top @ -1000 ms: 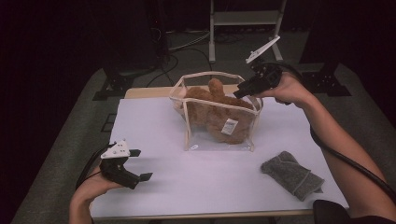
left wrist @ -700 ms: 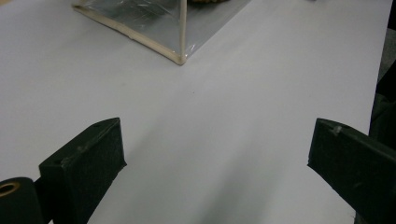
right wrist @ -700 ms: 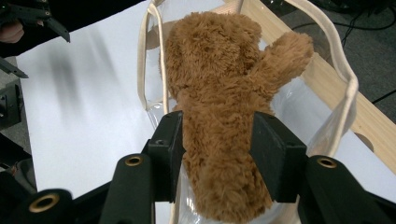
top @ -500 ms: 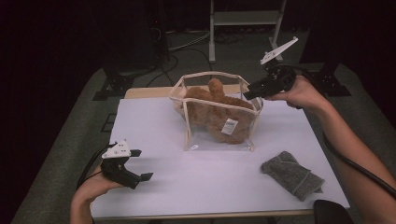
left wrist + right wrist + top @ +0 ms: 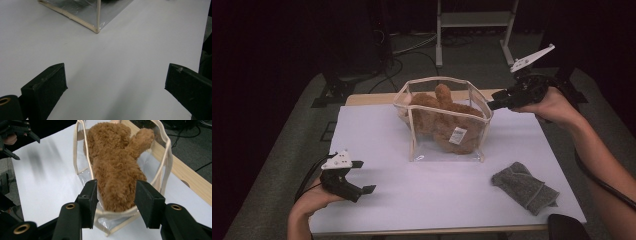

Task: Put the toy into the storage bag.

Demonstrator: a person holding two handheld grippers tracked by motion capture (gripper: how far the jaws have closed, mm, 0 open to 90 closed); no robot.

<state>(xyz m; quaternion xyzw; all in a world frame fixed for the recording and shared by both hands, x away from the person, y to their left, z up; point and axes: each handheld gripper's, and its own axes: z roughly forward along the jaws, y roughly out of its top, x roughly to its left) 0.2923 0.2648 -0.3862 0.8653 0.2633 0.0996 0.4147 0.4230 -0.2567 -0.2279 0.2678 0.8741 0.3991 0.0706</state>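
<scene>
Teddy bear [image 5: 442,125] sits inside clear bag [image 5: 447,150], frame centre. Right tool [image 5: 493,105] just off bag's right rim, jaws apart, empty. Left tool [image 5: 362,176] lower left, jaws wide apart over table [image 5: 422,200].

Brown plush bear [image 5: 446,120] in a clear, cream-trimmed bag [image 5: 412,135]; grey cloth [image 5: 524,187]; white table [image 5: 377,135]

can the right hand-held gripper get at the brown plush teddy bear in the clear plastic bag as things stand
Probably yes: the right hand-held gripper hangs open beside the clear plastic bag, whose top gapes open over the brown plush teddy bear.
</scene>
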